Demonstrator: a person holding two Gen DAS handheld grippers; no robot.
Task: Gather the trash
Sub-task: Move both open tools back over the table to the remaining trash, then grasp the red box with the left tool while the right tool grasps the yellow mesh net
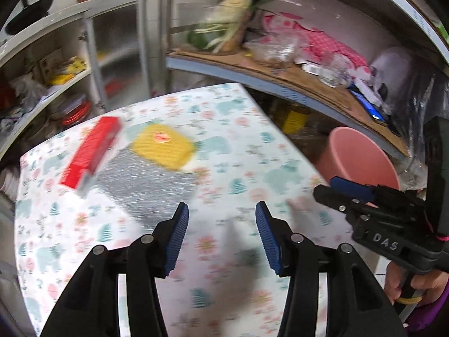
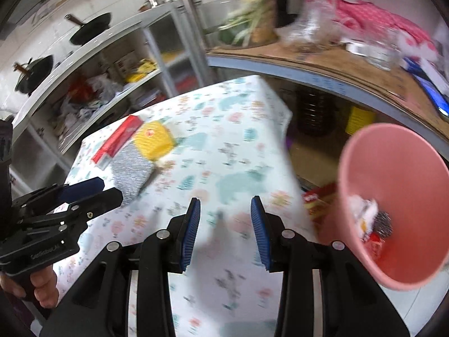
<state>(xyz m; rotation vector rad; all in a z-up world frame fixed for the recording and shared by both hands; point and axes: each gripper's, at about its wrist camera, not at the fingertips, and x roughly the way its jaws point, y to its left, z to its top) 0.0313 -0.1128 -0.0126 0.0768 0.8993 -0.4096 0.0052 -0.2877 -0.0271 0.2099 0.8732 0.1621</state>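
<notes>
Both your grippers, left (image 1: 221, 216) and right (image 2: 226, 213), gape empty over bare tablecloth (image 1: 224, 151); boxes (image 1: 92, 154) crowd its far corner; bin (image 2: 393, 205) beside right edge.

A patterned tablecloth (image 2: 238, 151) covers the table, black pans (image 2: 89, 28) sit atop a white shelf unit (image 2: 118, 56), and a cardboard-lined shelf (image 1: 322, 84) holds leafy greens (image 1: 227, 19), pink cloth (image 1: 331, 42) and clear plastic.
</notes>
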